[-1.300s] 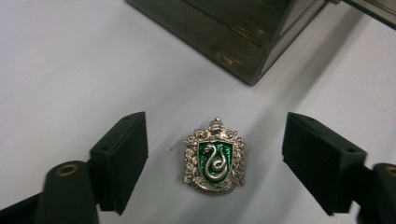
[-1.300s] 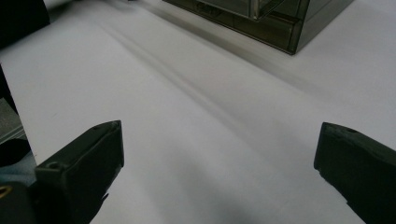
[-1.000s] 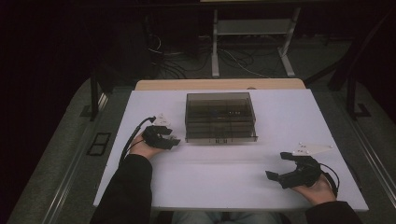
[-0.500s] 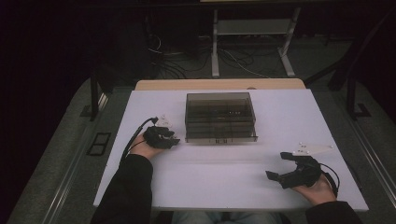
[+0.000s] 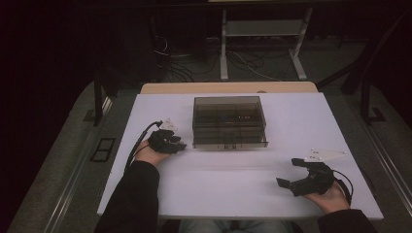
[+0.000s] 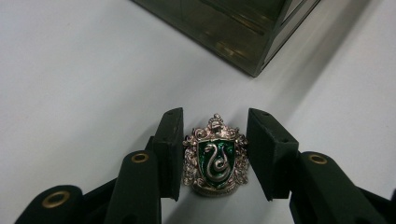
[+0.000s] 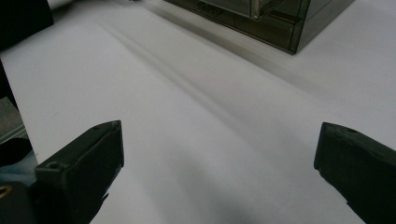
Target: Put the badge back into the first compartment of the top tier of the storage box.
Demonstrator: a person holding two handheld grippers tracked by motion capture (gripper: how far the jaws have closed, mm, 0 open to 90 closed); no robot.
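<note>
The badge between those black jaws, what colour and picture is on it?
The badge is silver with a green shield bearing a silver snake, clearest in the left gripper view.

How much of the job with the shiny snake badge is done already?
Done: the left gripper has just closed its fingers on the green and silver snake badge, which lies on the white table. In hand: that grip, near the smoky clear box. Left, probably: lifting the badge and putting it away, maybe in the box, whose lid looks shut. The right gripper waits open.
</note>
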